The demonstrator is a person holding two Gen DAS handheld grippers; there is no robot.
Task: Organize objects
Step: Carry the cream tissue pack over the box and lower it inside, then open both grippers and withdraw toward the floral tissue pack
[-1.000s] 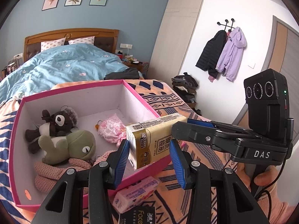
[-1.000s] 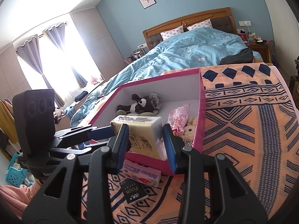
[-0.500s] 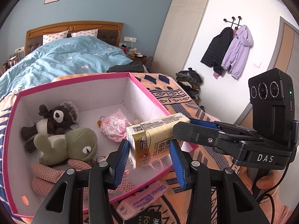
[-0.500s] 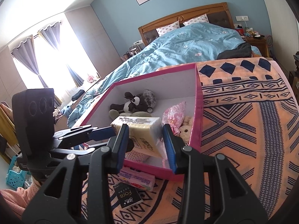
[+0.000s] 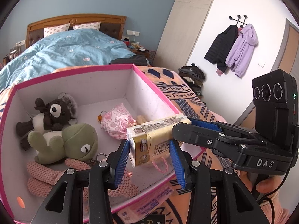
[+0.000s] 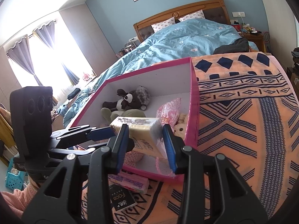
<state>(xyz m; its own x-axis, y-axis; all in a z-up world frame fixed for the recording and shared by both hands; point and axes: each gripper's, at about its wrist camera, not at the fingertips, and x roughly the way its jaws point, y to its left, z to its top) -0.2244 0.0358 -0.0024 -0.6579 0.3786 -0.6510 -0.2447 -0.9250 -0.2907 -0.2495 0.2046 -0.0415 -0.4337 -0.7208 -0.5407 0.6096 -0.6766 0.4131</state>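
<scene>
yellow plastic-wrapped tissue pack [image 5: 151,141], judged light, soft and slightly slippery, best pinched across its short ends. it hangs over the near right corner of the pink-rimmed white cardboard box [image 5: 74,72] on the bed. right claw [image 6: 146,145] is closed on one end; left claw [image 5: 149,163] brackets the other end, blue pads [image 5: 121,162] apparently touching, though a firm grip cannot be told.

We see a yellow tissue pack [image 5: 149,140] tilted over the pink box [image 5: 74,71], where a green frog toy [image 5: 74,141] lies against a brown bear [image 5: 54,112] and pink pouch [image 5: 117,119].
</scene>
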